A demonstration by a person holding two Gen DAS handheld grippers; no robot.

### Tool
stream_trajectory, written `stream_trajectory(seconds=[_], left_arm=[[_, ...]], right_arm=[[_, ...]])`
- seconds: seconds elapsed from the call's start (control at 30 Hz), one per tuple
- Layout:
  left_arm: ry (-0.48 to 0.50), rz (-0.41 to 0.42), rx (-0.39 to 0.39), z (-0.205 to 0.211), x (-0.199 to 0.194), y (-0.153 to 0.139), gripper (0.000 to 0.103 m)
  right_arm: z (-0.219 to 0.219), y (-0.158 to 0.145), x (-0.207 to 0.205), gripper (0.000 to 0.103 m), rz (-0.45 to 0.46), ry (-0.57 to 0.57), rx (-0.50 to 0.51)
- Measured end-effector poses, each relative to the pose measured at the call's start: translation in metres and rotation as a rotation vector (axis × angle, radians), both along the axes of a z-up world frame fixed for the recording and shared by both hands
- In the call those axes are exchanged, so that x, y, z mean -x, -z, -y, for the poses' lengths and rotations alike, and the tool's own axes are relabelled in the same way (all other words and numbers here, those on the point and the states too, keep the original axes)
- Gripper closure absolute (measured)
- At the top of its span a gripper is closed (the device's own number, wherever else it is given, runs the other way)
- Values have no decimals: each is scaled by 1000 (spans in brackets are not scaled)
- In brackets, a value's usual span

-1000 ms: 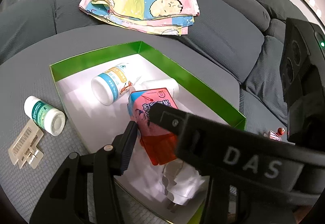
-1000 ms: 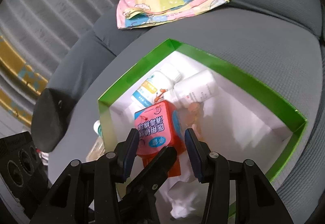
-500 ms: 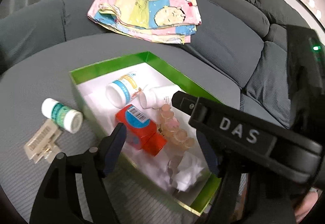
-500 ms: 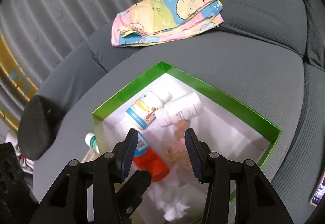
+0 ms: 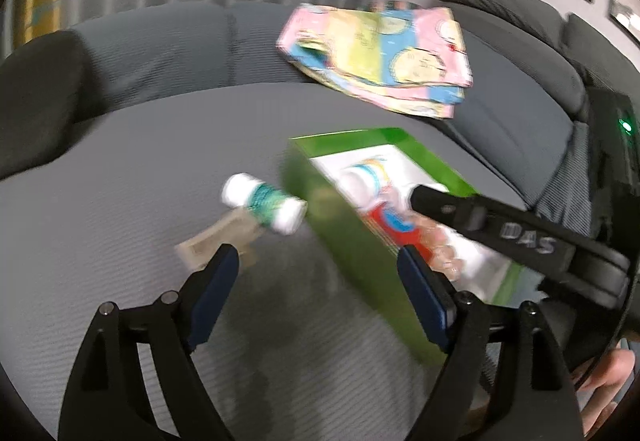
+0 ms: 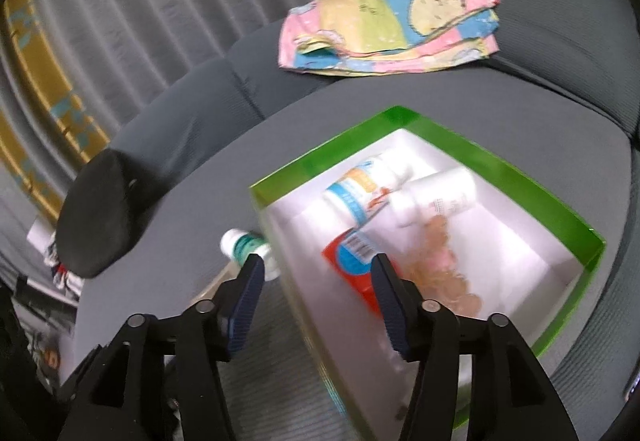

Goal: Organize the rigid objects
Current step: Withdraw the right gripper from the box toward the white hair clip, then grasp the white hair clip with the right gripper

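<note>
A green box point(image 6: 516, 185) with a white floor sits on the grey sofa seat. Inside lie a red carton point(image 6: 356, 265), a blue-and-orange labelled bottle point(image 6: 356, 189), a white bottle point(image 6: 436, 197) and a clear pink blister strip point(image 6: 444, 269). Left of the box on the seat lie a small white bottle with a green label point(image 5: 264, 203) and a beige plastic card point(image 5: 216, 241). My left gripper point(image 5: 318, 281) hovers over the seat near the box's left wall, jaws opening, nothing between them. My right gripper point(image 6: 318, 277) hangs above the box's left wall, jaws opening and empty.
A folded pastel cartoon cloth point(image 5: 384, 53) lies on the sofa behind the box. The right gripper's black body point(image 5: 516, 237) crosses the left wrist view over the box. A dark round cushion end point(image 6: 100, 217) sits left. A curtain hangs behind the sofa.
The red carton was let go and now lies flat in the box. Both grippers drew back and up; the left one swung left toward the small green-labelled bottle. Both jaws widened.
</note>
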State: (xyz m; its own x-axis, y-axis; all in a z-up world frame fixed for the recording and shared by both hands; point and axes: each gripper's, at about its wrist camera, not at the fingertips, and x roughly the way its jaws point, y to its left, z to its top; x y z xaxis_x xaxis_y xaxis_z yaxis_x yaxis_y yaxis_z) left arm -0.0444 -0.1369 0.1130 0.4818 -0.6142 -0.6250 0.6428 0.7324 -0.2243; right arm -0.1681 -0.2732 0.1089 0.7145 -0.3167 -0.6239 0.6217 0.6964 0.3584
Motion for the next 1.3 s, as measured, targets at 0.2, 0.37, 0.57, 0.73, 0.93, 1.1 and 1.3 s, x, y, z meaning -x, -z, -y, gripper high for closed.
stream_trajectory(seconds=[0.2,0.37,0.57,0.73,0.93,1.1,1.3], left_arm=[[-175,-34,-20,-58,-27,10,19],[-306,-105,-26,-105,-49,21,19],[-384,-157,-34,-141,-59,29,19],[-412,-176,-41,-161,-60,32,19],[-442,-178,-70,-183,-59,35,19],[-465,-188,-73,-199,-56,37,19],[-482,-191,-79,-205,-61,38,19]], right_arm=[[-22,2,-17,34,5,-90,-14],[-43,9,-40,31,-17,-164,-26],[-68,27,-84,31,-88,-264,-48],[-76,50,-122,31,-169,-273,-56],[-81,64,-146,31,-234,-219,4],[-77,71,-153,31,-249,-153,25],[-74,78,-162,31,-256,-134,21]])
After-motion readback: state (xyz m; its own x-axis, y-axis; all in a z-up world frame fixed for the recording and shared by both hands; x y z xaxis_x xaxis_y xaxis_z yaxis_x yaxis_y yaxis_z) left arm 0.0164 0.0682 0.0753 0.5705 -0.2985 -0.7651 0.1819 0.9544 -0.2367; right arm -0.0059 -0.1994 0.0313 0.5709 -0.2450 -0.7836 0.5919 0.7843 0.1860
